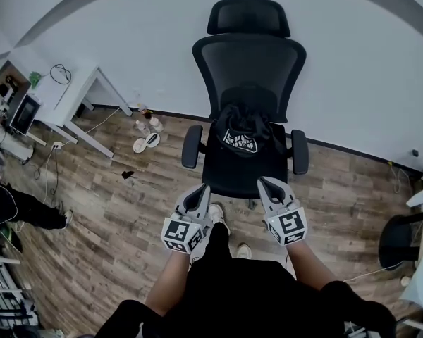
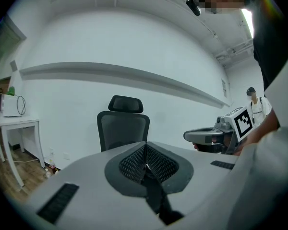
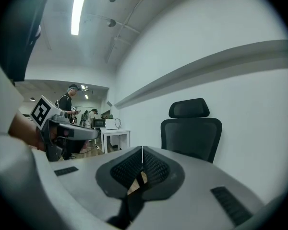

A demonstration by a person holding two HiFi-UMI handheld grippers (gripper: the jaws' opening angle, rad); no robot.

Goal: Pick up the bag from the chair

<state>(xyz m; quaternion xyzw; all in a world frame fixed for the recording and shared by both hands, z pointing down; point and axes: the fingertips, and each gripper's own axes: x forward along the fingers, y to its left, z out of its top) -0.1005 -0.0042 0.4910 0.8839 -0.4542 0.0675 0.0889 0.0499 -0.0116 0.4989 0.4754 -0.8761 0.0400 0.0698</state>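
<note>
Facing the chair (image 1: 248,69), straight ahead of both claws, with the bag (image 1: 245,129) slumping on its seat. Holding left claw (image 1: 199,193) and right claw (image 1: 270,187) clenched on nothing, short of it. Likely needing opening wide before reaching in for the bunched top.

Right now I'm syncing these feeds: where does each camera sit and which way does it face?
Head view: on the person's head, looking down at the bag on the chair; forearms, left gripper and right gripper show.
Left gripper view: on the left gripper, facing the chair along its shut jaws; right gripper at right.
Right gripper view: on the right gripper, facing the chair over shut jaws; left gripper at left.
Shared: all see the chair; only the head view shows the bag.
</note>
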